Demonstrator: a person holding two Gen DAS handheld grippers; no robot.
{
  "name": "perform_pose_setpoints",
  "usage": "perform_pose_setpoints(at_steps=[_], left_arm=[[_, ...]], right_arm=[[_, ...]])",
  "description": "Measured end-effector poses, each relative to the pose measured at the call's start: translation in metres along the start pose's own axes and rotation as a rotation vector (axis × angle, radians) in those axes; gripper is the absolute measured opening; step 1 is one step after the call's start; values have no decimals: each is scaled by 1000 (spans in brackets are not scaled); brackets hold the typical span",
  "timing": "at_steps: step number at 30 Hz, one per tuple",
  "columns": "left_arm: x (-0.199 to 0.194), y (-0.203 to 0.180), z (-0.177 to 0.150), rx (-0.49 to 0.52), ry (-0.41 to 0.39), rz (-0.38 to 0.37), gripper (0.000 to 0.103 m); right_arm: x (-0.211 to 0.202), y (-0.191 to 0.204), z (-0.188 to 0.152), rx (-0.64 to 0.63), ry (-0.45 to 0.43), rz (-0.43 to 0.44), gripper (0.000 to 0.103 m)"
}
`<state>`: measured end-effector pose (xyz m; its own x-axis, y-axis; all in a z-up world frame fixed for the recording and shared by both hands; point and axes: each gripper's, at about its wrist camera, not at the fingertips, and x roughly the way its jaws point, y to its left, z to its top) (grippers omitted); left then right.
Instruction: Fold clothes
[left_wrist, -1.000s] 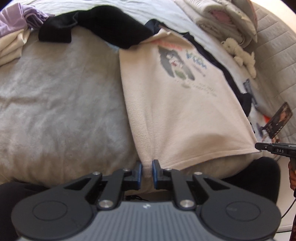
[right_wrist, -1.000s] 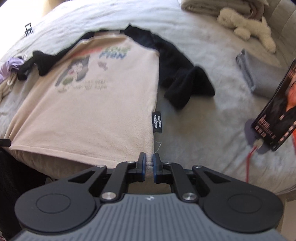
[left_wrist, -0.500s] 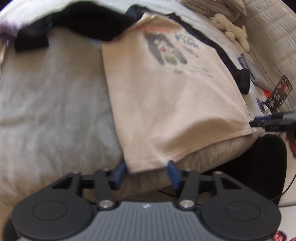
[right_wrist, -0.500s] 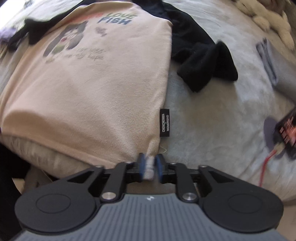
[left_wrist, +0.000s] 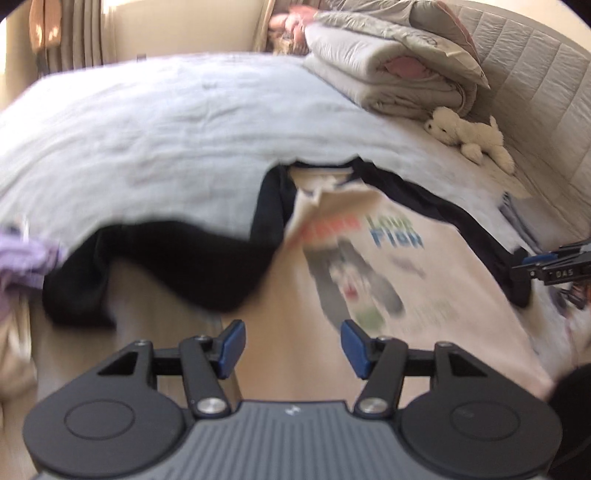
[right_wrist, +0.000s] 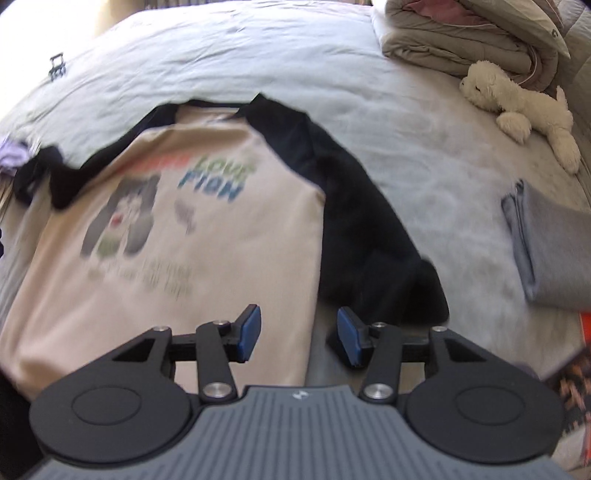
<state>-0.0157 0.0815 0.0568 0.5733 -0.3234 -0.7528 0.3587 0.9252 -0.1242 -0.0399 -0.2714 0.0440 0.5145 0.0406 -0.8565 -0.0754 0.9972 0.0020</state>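
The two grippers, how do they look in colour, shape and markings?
The left gripper and the right gripper look alike: a grey ribbed body with a small white logo, two round black discs, black linkage arms with silver screws, and blue pads on the fingertips.

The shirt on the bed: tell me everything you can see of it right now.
The shirt is cream fleece-like fabric with black raglan sleeves and collar, a blurred cartoon print and coloured lettering. It lies spread face up on the grey bed, sleeves bent outward. Both grippers, left and right, are open above its hem end, holding nothing.
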Motion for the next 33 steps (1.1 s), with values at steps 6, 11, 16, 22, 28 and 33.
perform_pose_setpoints(at_steps=[6,11,16,22,28,33], left_arm=[[52,-11,23,133,-85,187,58],[80,-1,32,178,-101,254,30],[80,27,39,88,-148,285,1],[85,75,54,-61,-192,487,1],[93,116,66,-241,-164,521,1],[93,106,76,-289,-187,293,23]], right_arm=[[31,-20,39,78,-57,6,50],[63,-28,65,99,-81,-15,50],[91,-35,82,122,-90,-27,50],[101,-37,91,138,-108,-33,50],[109,-39,99,144,-125,-41,50],[117,-39,107,125,-134,-40,50]])
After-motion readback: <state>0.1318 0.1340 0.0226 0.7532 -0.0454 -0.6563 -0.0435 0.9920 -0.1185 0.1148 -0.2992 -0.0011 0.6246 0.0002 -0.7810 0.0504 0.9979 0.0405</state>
